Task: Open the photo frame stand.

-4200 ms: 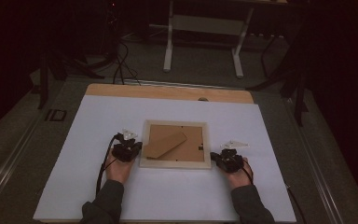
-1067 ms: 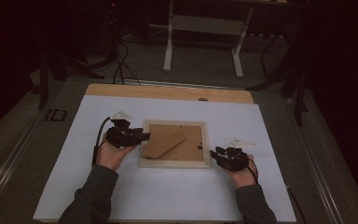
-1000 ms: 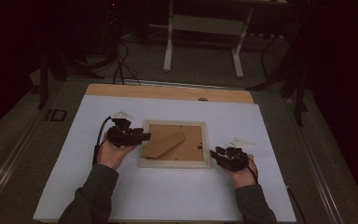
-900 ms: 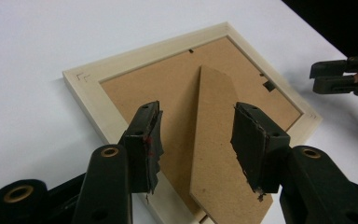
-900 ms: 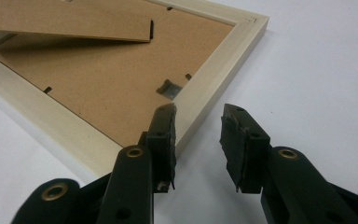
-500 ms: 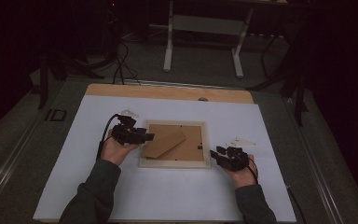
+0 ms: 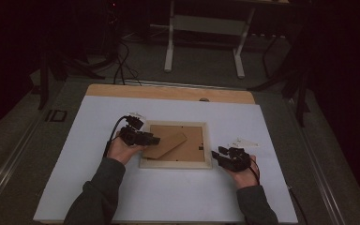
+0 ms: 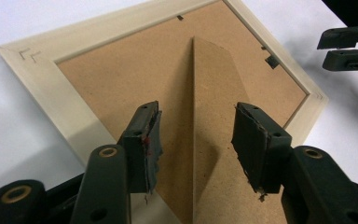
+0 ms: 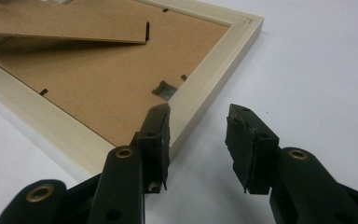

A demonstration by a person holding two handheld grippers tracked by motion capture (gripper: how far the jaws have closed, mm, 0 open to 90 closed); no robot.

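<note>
The table (image 7: 168,93) is carrying a white sheet (image 7: 168,197). A wooden picture frame (image 7: 175,163) is lying face down on the sheet.

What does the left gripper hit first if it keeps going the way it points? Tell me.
Most likely the fold-out stand on the back of the picture frame. The left gripper has its open jaws on either side of the stand's raised edge, so that edge lies straight ahead. Depth is hard to judge.

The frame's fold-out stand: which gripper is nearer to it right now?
Left. The left gripper hangs over the frame's back with its open jaws astride the stand. The right gripper, open too, sits at the frame's right edge, apart from the stand.
</note>
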